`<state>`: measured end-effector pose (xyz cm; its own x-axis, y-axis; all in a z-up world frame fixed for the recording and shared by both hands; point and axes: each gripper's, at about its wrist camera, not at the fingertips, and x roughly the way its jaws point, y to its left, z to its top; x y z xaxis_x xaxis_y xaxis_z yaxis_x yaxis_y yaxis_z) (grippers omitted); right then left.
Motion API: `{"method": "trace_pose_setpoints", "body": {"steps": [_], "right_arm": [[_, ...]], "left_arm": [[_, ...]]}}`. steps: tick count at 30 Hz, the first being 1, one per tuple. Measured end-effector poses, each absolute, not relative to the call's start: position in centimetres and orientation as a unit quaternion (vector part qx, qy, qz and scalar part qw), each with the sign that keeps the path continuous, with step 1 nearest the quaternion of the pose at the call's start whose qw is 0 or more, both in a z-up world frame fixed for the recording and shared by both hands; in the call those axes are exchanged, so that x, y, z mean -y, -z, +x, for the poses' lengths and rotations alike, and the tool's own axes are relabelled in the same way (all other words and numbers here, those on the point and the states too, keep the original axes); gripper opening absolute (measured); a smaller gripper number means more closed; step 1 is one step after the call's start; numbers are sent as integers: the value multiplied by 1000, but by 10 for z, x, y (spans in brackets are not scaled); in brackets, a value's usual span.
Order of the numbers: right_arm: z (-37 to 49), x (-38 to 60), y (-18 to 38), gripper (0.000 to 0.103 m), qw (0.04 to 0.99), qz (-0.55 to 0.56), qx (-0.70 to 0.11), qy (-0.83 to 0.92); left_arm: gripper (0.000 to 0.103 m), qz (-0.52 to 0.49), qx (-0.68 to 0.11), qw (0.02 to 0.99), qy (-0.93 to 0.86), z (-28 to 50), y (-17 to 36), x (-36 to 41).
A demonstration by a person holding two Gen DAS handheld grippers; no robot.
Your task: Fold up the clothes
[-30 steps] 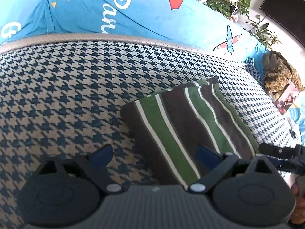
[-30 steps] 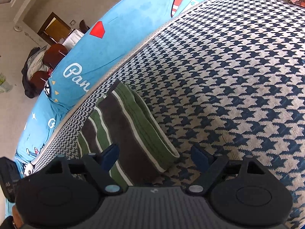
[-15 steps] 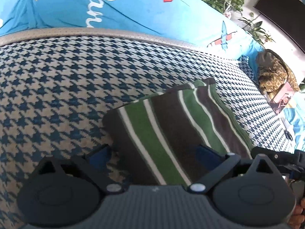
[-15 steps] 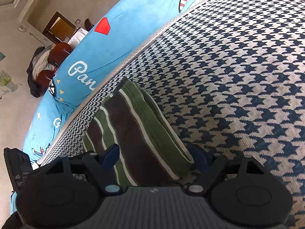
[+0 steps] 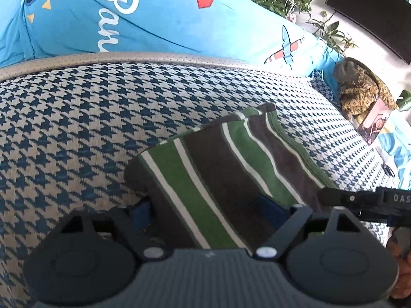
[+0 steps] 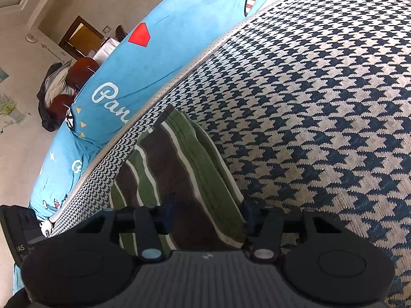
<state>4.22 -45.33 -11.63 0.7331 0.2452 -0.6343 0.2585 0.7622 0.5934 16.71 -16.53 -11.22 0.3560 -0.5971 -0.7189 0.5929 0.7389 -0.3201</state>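
1. On the houndstooth cover (image 5: 77, 128) the striped garment (image 5: 218, 169) lies as a compact folded block, several layers thick at its right edge in the right wrist view.
2. Left claw (image 5: 208, 213) is spread wide, its jaws straddling the block's near end; one blue pad (image 5: 142, 211) sits at the left edge, the other over the cloth.
3. Right claw (image 6: 208, 211) is narrower, flanking the near right corner; whether it pinches the cloth, I cannot tell.
4. Stripes and long axis run away from both claws toward the blue cushion (image 5: 154, 20).
5. Both claws sit equally near.
6. Open cover spreads left and right; the grey piping (image 5: 128, 57) bounds the far side.
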Motion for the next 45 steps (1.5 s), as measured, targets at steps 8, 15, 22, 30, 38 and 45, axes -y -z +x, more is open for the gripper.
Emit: {"method": "trace_pose_setpoints", "body": {"steps": [8,15,22,30,38,45], "right_arm": [[39,455,117,48,866,339,-367,9],[35,458,120,51,863,348,-366,17],[43,452,118,45,870,330,-364,19],[41,455,120,38,870,335,-363,18],[38,458,121,41,866,342,-363,18],[39,451,120,47,871,330,-363,18]], "left_arm": [[78,-4,-435,826,359,168,112,158],[91,-4,-428,826,367,167,116,167],[41,-5,-404,827,390,156,105,172],[37,-20,-418,827,376,157,98,163],[53,-37,-450,814,365,162,110,159],[39,-51,-439,817,370,161,112,169]]}}
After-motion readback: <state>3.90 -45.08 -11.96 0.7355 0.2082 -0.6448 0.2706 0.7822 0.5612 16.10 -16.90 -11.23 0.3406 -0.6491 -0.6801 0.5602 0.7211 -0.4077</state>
